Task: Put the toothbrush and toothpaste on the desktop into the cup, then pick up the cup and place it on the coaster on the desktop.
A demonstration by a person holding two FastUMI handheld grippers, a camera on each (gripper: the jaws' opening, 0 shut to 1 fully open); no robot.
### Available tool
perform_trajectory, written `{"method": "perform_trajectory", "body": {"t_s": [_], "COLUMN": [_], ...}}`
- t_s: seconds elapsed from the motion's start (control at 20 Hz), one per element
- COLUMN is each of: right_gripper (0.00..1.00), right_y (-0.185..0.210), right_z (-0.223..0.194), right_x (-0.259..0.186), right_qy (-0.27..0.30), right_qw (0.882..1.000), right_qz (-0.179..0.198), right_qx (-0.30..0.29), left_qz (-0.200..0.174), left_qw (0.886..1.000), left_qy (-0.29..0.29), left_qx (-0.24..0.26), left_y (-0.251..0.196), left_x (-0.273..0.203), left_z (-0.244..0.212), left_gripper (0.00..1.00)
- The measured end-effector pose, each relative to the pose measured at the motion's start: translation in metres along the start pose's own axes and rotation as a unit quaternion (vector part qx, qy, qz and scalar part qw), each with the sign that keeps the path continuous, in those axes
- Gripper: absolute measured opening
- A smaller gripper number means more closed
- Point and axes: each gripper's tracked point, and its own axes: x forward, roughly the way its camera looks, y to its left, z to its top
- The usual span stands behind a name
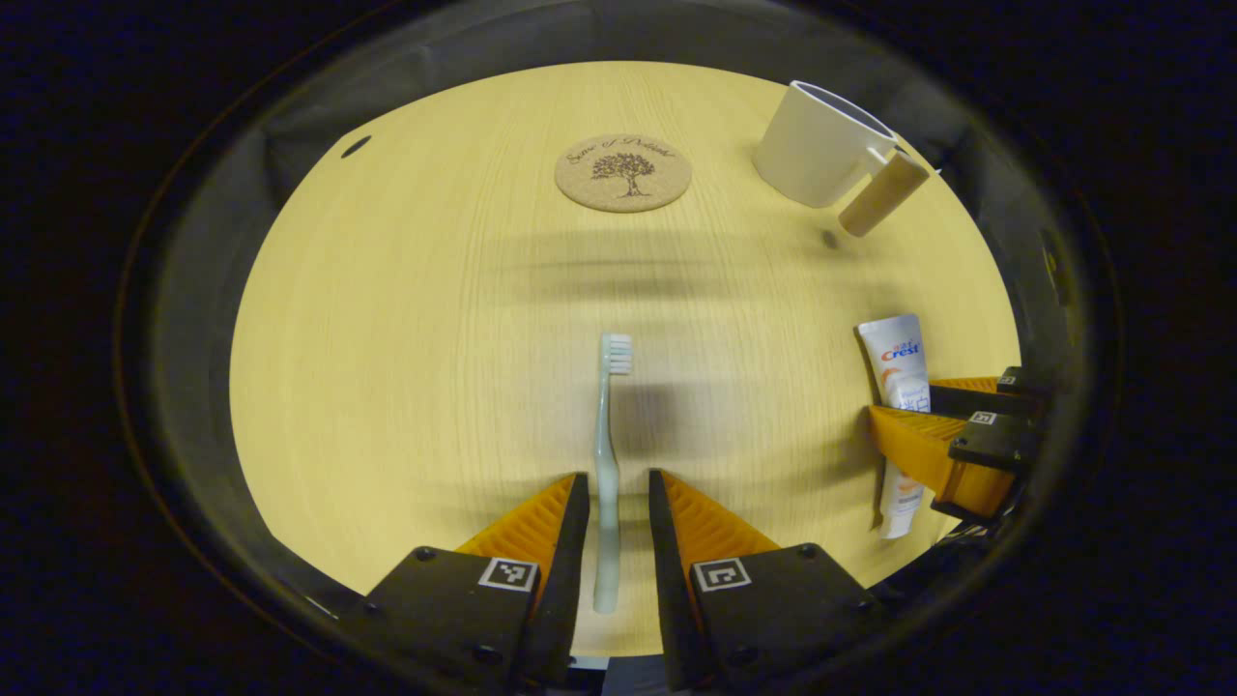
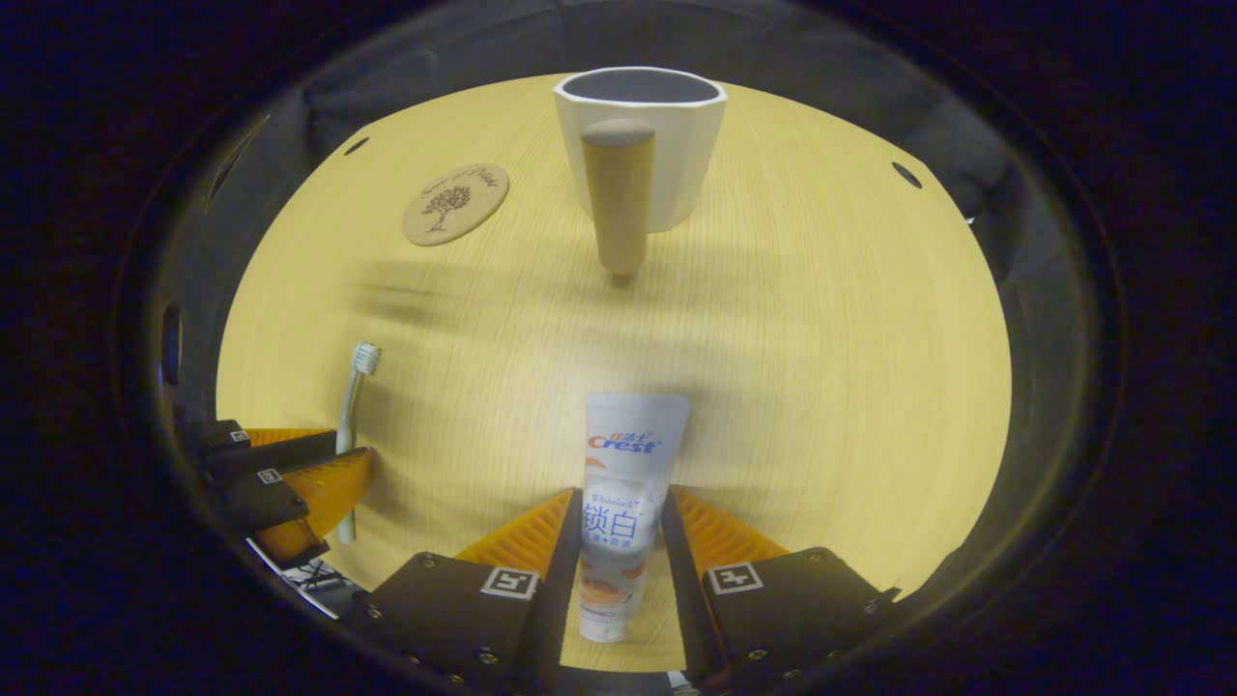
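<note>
Pale yellow wood-grain table (image 1: 406,367); white cup (image 1: 817,145) with tan handle (image 1: 881,193); cork-brown coaster (image 1: 623,172) printed with a dark tree; pale green toothbrush (image 1: 607,464); white toothpaste (image 2: 618,503).

Your left gripper (image 1: 618,503) is held low, its jaws partly apart. Your right gripper (image 2: 620,522) sits alongside, equally low, its jaws likewise parted.

Toothpaste (image 1: 899,406) middle behind right gripper (image 1: 928,435)
</note>
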Motion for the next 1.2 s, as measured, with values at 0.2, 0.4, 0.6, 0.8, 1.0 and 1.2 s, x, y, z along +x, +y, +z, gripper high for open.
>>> {"method": "perform_trajectory", "body": {"t_s": [0.2, 0.4, 0.6, 0.8, 1.0, 1.2], "right_gripper": [0.43, 0.4, 0.35, 0.26, 0.26, 0.26], "right_y": [-0.001, -0.003, -0.004, -0.002, -0.002, -0.001], "right_z": [0.0, 0.0, -0.002, -0.002, 0.001, 0.007], "right_x": [0.001, 0.0, 0.001, 0.002, 0.001, -0.001], "right_qy": [0.001, -0.001, 0.006, 0.001, -0.016, -0.05], "right_qw": [1.0, 1.0, 1.0, 0.998, 0.998, 0.997], "right_qz": [0.004, 0.01, 0.023, 0.042, 0.046, 0.052], "right_qx": [0.001, 0.005, 0.015, 0.04, 0.046, 0.038], "left_qz": [0.0, -0.005, -0.008, -0.013, -0.021, -0.034], "left_qw": [1.0, 1.0, 1.0, 0.999, 0.998, 0.995], "left_qy": [-0.002, -0.005, -0.013, -0.028, -0.055, -0.093], "left_qx": [-0.007, 0.007, 0.02, 0.03, 0.02, 0.025], "left_y": [0.001, 0.001, 0.002, 0.002, 0.004, 0.001], "left_x": [0.001, 0.0, -0.001, -0.002, -0.006, -0.018], "left_z": [-0.002, -0.002, -0.002, 0.0, 0.004, 0.014], "left_gripper": [0.19, 0.14, 0.1, 0.05, 0.08, 0.08]}}
